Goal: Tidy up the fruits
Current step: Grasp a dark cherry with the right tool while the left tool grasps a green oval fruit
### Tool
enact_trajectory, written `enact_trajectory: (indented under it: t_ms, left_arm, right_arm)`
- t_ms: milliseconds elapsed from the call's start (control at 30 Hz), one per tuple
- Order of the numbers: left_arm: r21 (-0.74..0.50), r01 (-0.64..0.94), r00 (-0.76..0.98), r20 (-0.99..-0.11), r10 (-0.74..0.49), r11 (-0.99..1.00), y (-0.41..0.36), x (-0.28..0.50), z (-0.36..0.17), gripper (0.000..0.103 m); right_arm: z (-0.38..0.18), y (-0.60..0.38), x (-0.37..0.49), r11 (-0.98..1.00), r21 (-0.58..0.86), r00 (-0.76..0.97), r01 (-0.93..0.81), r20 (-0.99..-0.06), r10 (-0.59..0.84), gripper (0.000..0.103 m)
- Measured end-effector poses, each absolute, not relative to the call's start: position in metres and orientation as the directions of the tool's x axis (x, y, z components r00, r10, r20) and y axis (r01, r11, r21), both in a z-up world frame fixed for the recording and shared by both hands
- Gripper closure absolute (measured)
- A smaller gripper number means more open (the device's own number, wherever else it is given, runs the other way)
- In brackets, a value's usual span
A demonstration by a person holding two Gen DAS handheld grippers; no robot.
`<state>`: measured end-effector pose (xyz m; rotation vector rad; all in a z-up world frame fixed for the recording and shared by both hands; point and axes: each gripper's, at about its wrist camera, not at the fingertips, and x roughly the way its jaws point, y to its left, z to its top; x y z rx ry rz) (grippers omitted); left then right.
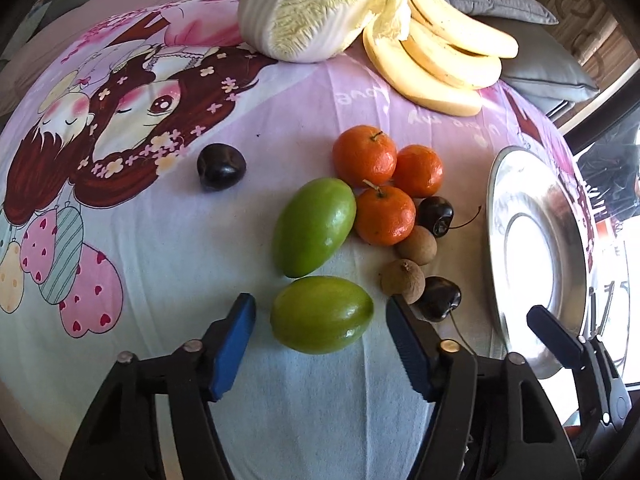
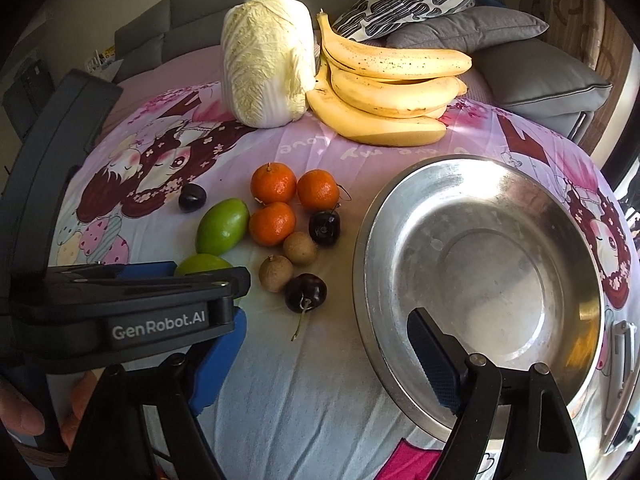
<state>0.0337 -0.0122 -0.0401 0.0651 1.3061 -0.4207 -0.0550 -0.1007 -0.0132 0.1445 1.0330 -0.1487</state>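
Left tongs [image 1: 320, 320]: released, blue pads standing either side of the near green fruit [image 1: 322, 314] with a gap at each side; the pads do not press on it. No earlier view to compare.
Right tongs [image 2: 324, 360]: released, nothing between the pads; one finger [image 2: 434, 364] lies over the near rim of the metal plate [image 2: 400, 208], the other is partly covered by the left gripper's black body marked "GenRobot.AI".
Near green fruit, right wrist view: mostly hidden behind the left tongs; only its top shows [image 2: 202, 264].
Second green fruit [image 1: 314, 226]: just beyond the first, touching the nearest of three mandarins [image 1: 385, 216].
Mandarins: clustered together, touching one another.
Cherries: one [image 1: 435, 216] beside the mandarins, one [image 1: 438, 298] partly behind the left tongs' right finger, a third dark fruit [image 1: 220, 166] apart on the left.
Longans: two brown ones [image 1: 416, 245], between the cherries.
Plate: empty, on the right of the fruit; cut off at the frame edge in the left wrist view.
Cabbage [image 2: 266, 60] and bananas [image 2: 384, 92]: at the far side, tops cropped in the left wrist view.
Surface: cartoon-print cloth [image 1: 160, 240]; what lies under it cannot be told.
Person: fingertips [image 2: 20, 412] only, at the lower left edge, blurred.
Background: cushions [image 2: 460, 28] and sofa, distorted by the lens.
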Motion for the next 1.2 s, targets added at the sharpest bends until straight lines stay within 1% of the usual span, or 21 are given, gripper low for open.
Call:
enact_trajectory:
  t_ms: [67, 367, 400, 467, 533, 600, 633, 667, 700, 767, 1200]
  left_arm:
    - [-0.185, 0.342, 0.196, -0.945, -0.263, 0.921, -0.013, 0.035, -0.04, 0.047]
    - [-0.193, 0.334, 0.209, -0.939, -0.272, 0.923, -0.011, 0.033, -0.036, 0.049]
    - [-0.199, 0.33, 0.209, -0.938, -0.277, 0.923, -0.008, 0.033, -0.035, 0.049]
    - [-0.209, 0.319, 0.213, -0.935, -0.285, 0.924, -0.002, 0.033, -0.033, 0.051]
    - [-0.217, 0.307, 0.222, -0.93, -0.292, 0.926, 0.005, 0.032, -0.031, 0.052]
    - [-0.221, 0.295, 0.228, -0.928, -0.293, 0.93, 0.015, 0.031, -0.028, 0.053]
    - [-0.225, 0.288, 0.232, -0.927, -0.295, 0.931, 0.018, 0.03, -0.027, 0.054]
    - [-0.229, 0.282, 0.234, -0.925, -0.298, 0.932, 0.019, 0.031, -0.027, 0.054]
    - [-0.232, 0.277, 0.234, -0.925, -0.299, 0.933, 0.022, 0.031, -0.026, 0.054]
    - [-0.241, 0.265, 0.233, -0.924, -0.304, 0.934, 0.026, 0.032, -0.026, 0.054]
    - [-0.301, 0.187, 0.21, -0.918, -0.337, 0.935, 0.049, 0.037, -0.028, 0.054]
  right_arm:
    - [-0.014, -0.099, -0.055, 0.982, 0.044, 0.5, 0.185, -0.864, -0.056, 0.018]
    - [-0.011, -0.097, -0.055, 0.984, 0.037, 0.519, 0.175, -0.852, -0.061, 0.018]
    - [-0.011, -0.097, -0.056, 0.984, 0.034, 0.525, 0.172, -0.849, -0.063, 0.02]
    - [-0.008, -0.096, -0.056, 0.986, 0.034, 0.539, 0.164, -0.84, -0.06, 0.03]
    - [-0.007, -0.094, -0.055, 0.988, 0.036, 0.552, 0.151, -0.832, -0.055, 0.033]
    - [-0.006, -0.092, -0.054, 0.99, 0.029, 0.559, 0.135, -0.828, -0.051, 0.041]
    - [-0.006, -0.09, -0.053, 0.992, 0.026, 0.56, 0.126, -0.827, -0.05, 0.047]
    - [-0.007, -0.088, -0.052, 0.993, 0.022, 0.558, 0.117, -0.828, -0.047, 0.05]
    - [-0.008, -0.086, -0.051, 0.994, 0.018, 0.555, 0.108, -0.83, -0.045, 0.051]
    - [-0.01, -0.083, -0.049, 0.996, 0.011, 0.548, 0.089, -0.835, -0.04, 0.056]
    - [-0.028, -0.074, -0.028, 0.996, -0.083, 0.489, 0.042, -0.867, -0.092, 0.057]
